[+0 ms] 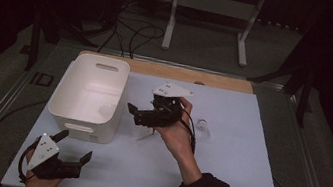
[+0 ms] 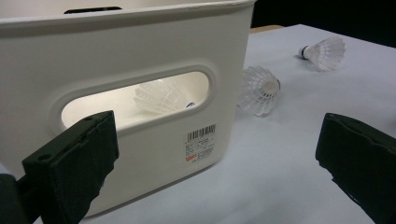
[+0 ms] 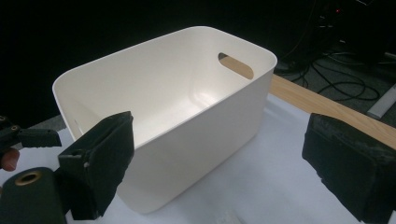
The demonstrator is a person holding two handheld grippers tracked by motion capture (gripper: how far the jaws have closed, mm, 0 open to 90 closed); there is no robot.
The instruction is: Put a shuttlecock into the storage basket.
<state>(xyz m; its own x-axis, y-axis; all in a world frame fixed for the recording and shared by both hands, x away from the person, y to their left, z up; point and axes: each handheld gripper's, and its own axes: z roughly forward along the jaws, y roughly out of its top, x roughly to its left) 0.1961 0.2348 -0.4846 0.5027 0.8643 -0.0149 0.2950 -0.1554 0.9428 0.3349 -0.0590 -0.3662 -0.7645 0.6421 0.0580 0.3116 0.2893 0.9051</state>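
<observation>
right claw (image 1: 135,113) hovers open just beside the white bin (image 1: 89,95), empty.

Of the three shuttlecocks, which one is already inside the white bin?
The shuttlecock seen through the handle slot of the white bin. The other two lie outside on the table: one just past the bin's corner, one farther off.

A dark, dimly lit room is seen beyond the jaws. A white-covered table (image 1: 241,186) with a wooden far edge (image 1: 197,76) is set on grey floor (image 1: 202,43). Black cables (image 1: 133,32) and a white frame stand (image 1: 213,10) are seen farther off.
</observation>
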